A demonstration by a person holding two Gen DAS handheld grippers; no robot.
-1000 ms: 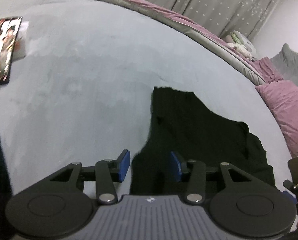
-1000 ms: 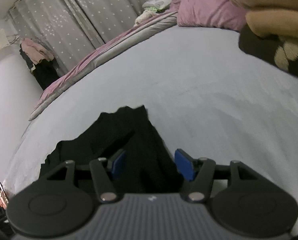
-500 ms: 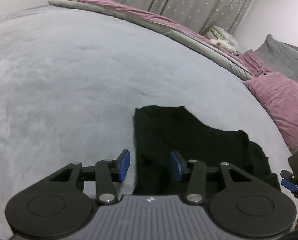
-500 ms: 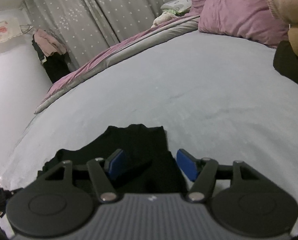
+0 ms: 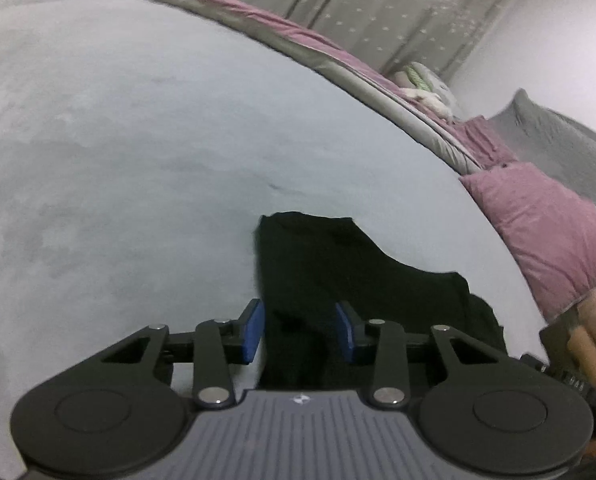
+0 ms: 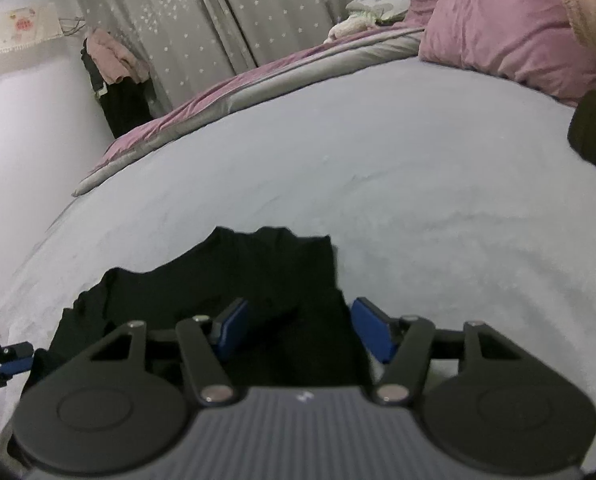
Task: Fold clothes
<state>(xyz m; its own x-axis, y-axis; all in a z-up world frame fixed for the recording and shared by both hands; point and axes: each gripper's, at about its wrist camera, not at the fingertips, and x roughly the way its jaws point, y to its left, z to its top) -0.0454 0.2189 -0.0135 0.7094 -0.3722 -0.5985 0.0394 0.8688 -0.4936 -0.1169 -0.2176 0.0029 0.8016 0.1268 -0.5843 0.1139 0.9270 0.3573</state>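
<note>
Two claws, left claw and right claw, hang spread wide over the near edge of a black garment lying on the bed, seemingly placed to pinch its two corners.

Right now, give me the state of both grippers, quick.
Left gripper: open, jaws apart over the black garment, holding nothing.
Right gripper: open, jaws spread over the same garment, holding nothing.

The left gripper stands with its blue-padded jaws apart over the near edge of a black garment, cloth showing between them. The garment lies on a grey bed; a pink pillow sits at right.
</note>
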